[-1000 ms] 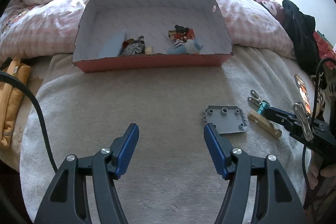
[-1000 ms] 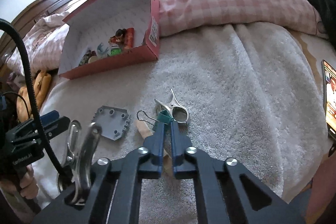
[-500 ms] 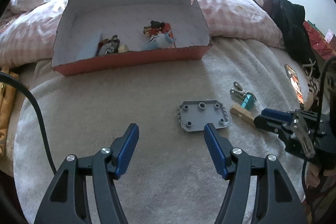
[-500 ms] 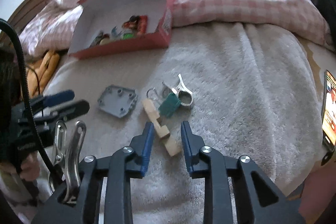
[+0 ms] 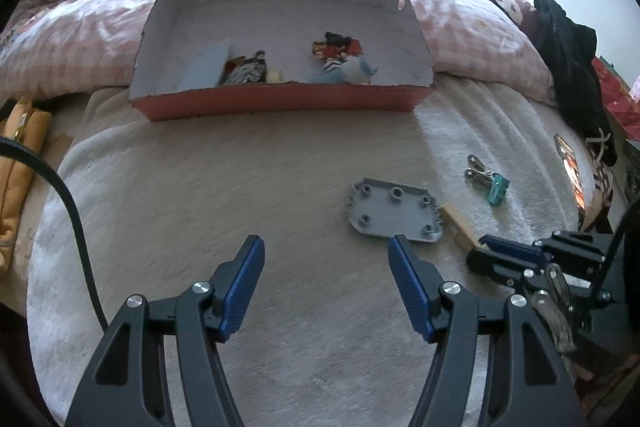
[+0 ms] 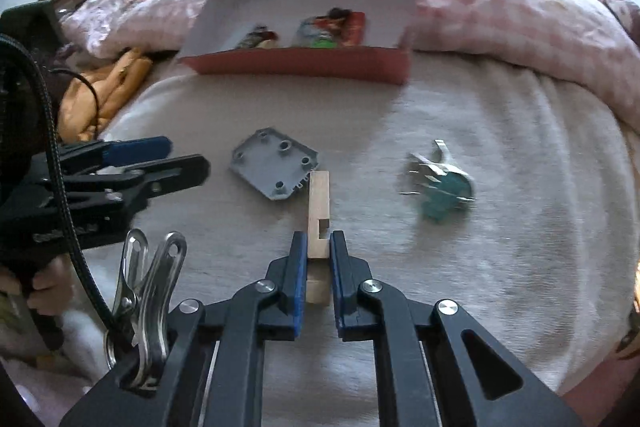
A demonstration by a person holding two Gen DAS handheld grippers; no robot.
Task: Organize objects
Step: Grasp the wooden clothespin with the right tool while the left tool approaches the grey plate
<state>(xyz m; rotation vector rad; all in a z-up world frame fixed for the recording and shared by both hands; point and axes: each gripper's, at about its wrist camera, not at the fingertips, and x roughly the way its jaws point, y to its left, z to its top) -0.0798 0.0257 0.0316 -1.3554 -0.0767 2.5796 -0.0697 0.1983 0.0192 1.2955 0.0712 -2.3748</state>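
Note:
A red cardboard box [image 5: 280, 103] with a white inside stands open at the far side of the towel and holds several small toys [image 5: 340, 51]; it also shows in the right wrist view [image 6: 304, 65]. A grey plastic plate [image 5: 394, 213] [image 6: 276, 165] lies on the towel. Beside it lie a notched wooden block [image 6: 319, 205] [image 5: 458, 223] and a teal binder clip with a metal clamp [image 5: 490, 183] [image 6: 438, 187]. My right gripper [image 6: 319, 247] has its blue pads on both sides of the block's near end. My left gripper [image 5: 326, 267] is open and empty, just short of the plate.
A pale towel [image 5: 240, 187] covers the bed. Pink checked bedding [image 5: 472, 39] lies behind the box. An orange bag [image 5: 16, 163] is at the left edge, dark clothes [image 5: 572, 59] and a phone [image 5: 570, 171] at the right. A metal clamp [image 6: 148, 291] hangs on my right gripper's body.
My right gripper let go of the teal clip, opened, drew back and closed around the wooden block. My left gripper shifted a little; the plate has not moved.

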